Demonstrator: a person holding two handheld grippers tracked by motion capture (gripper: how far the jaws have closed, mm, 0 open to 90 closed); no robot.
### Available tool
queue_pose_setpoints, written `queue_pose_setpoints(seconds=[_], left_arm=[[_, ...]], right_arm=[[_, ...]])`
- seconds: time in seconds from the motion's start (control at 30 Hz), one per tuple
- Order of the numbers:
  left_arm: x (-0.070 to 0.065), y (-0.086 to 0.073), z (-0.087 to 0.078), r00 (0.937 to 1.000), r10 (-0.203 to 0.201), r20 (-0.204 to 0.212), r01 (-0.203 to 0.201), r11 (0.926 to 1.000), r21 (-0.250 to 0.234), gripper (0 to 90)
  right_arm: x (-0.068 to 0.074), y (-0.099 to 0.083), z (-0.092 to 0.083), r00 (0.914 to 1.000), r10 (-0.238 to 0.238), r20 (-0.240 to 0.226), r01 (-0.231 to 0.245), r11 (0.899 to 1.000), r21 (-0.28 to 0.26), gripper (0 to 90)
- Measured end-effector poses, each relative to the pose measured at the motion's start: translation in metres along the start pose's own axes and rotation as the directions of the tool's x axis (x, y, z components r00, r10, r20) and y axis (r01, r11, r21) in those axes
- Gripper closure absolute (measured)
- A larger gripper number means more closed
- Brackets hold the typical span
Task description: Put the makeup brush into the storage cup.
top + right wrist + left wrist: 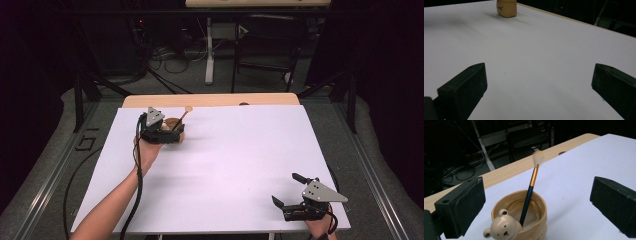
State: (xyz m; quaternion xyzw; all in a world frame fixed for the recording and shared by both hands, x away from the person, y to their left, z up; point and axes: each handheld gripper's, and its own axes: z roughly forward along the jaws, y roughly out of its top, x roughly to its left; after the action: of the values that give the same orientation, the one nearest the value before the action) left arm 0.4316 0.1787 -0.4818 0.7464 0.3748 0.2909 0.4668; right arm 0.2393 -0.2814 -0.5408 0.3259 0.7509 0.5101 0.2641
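Observation:
A tan cup with a small bear figure on its rim [524, 222] stands at the far left of the white sheet [225, 165]. A dark-handled brush with a gold ferrule and pale bristles [530, 192] leans inside it, bristles up. My left gripper [541, 202] is open, its jaws standing wide on either side of the cup and touching nothing. From above, the left gripper [176, 134] sits right at the cup [172, 123]. My right gripper [287, 189] rests open near the front right corner with nothing between its jaws. The right gripper view has that gripper [539, 87] over bare sheet and the cup [507, 8] far off.
The sheet covers a wooden table whose far edge [210, 100] is exposed, with a small hole in it [562, 152]. Beyond the table stand a dark chair [265, 45] and a white table leg [209, 55] among floor cables.

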Motion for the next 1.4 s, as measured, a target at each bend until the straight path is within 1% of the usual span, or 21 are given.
queue_pose_setpoints(seconds=[0.17, 0.2, 0.27, 0.5, 0.63, 0.7, 0.8, 0.87, 0.97, 1.0, 1.03, 1.1, 1.17, 1.23, 1.33, 1.4], left_arm=[[-0.003, -0.003, -0.015, 0.9995, 0.010, 0.029, -0.010, 0.9999, -0.012, 0.0], [-0.003, -0.003, -0.018, 0.9995, 0.005, 0.032, -0.004, 0.9998, -0.018, 0.0], [-0.004, -0.005, -0.024, 0.9992, 0.012, 0.037, -0.011, 0.9996, -0.025, 0.0], [-0.007, -0.010, -0.046, 0.9983, 0.015, 0.057, -0.013, 0.9988, -0.048, 0.0], [-0.011, -0.014, -0.058, 0.9969, 0.028, 0.073, -0.024, 0.9978, -0.061, 0.0], [-0.013, -0.015, -0.063, 0.9963, 0.036, 0.078, -0.031, 0.9973, -0.067, 0.0], [-0.014, -0.019, -0.071, 0.9952, 0.040, 0.089, -0.035, 0.9974, -0.064, 0.0], [-0.015, -0.022, -0.075, 0.9948, 0.043, 0.092, -0.038, 0.9977, -0.057, 0.0], [-0.016, -0.027, -0.081, 0.9946, 0.046, 0.094, -0.041, 0.9975, -0.058, 0.0], [-0.017, -0.029, -0.083, 0.9945, 0.046, 0.094, -0.041, 0.9975, -0.058, 0.0], [-0.017, -0.030, -0.085, 0.9942, 0.052, 0.094, -0.047, 0.9974, -0.055, 0.0], [-0.017, -0.034, -0.089, 0.9942, 0.053, 0.094, -0.048, 0.9972, -0.058, 0.0], [-0.018, -0.038, -0.093, 0.9939, 0.053, 0.097, -0.048, 0.9974, -0.053, 0.0], [-0.018, -0.042, -0.096, 0.9938, 0.049, 0.100, -0.044, 0.9978, -0.050, 0.0], [-0.018, -0.047, -0.101, 0.9937, 0.046, 0.102, -0.041, 0.9982, -0.044, 0.0], [-0.018, -0.051, -0.105, 0.9937, 0.035, 0.106, -0.030, 0.9985, -0.046, 0.0]], right_arm=[[0.001, 0.000, 0.000, 1.0000, 0.000, 0.000, 0.000, 1.000, -0.005, 0.0], [0.000, 0.000, -0.001, 1.0000, 0.000, -0.001, 0.000, 1.000, 0.003, 0.0], [0.000, 0.000, 0.000, 1.0000, 0.003, -0.005, -0.003, 1.000, 0.005, 0.0], [0.000, 0.000, -0.001, 1.0000, 0.001, -0.003, -0.001, 1.000, -0.007, 0.0], [0.001, 0.000, -0.001, 1.0000, -0.001, -0.003, 0.001, 1.000, -0.004, 0.0], [0.001, 0.000, -0.001, 1.0000, -0.001, -0.003, 0.001, 1.000, -0.011, 0.0], [0.001, 0.000, -0.001, 1.0000, 0.001, -0.002, -0.001, 1.000, -0.016, 0.0], [0.001, 0.001, -0.002, 1.0000, 0.000, -0.004, 0.000, 1.000, -0.003, 0.0], [0.001, 0.000, -0.002, 1.0000, 0.000, -0.006, 0.000, 1.000, -0.002, 0.0], [0.001, 0.000, -0.001, 1.0000, 0.002, -0.002, -0.002, 1.000, -0.016, 0.0], [0.001, 0.000, -0.001, 1.0000, 0.001, -0.003, -0.001, 1.000, -0.016, 0.0], [0.001, 0.000, -0.001, 1.0000, 0.002, -0.003, -0.002, 1.000, -0.017, 0.0], [0.001, 0.000, -0.001, 1.0000, 0.003, -0.006, -0.003, 1.000, -0.005, 0.0], [0.001, 0.000, -0.001, 1.0000, 0.004, -0.003, -0.004, 1.000, -0.012, 0.0], [0.002, 0.000, -0.001, 1.0000, 0.002, -0.006, -0.002, 1.000, -0.007, 0.0], [0.002, 0.000, -0.001, 1.0000, 0.000, -0.006, 0.000, 1.000, -0.005, 0.0]])
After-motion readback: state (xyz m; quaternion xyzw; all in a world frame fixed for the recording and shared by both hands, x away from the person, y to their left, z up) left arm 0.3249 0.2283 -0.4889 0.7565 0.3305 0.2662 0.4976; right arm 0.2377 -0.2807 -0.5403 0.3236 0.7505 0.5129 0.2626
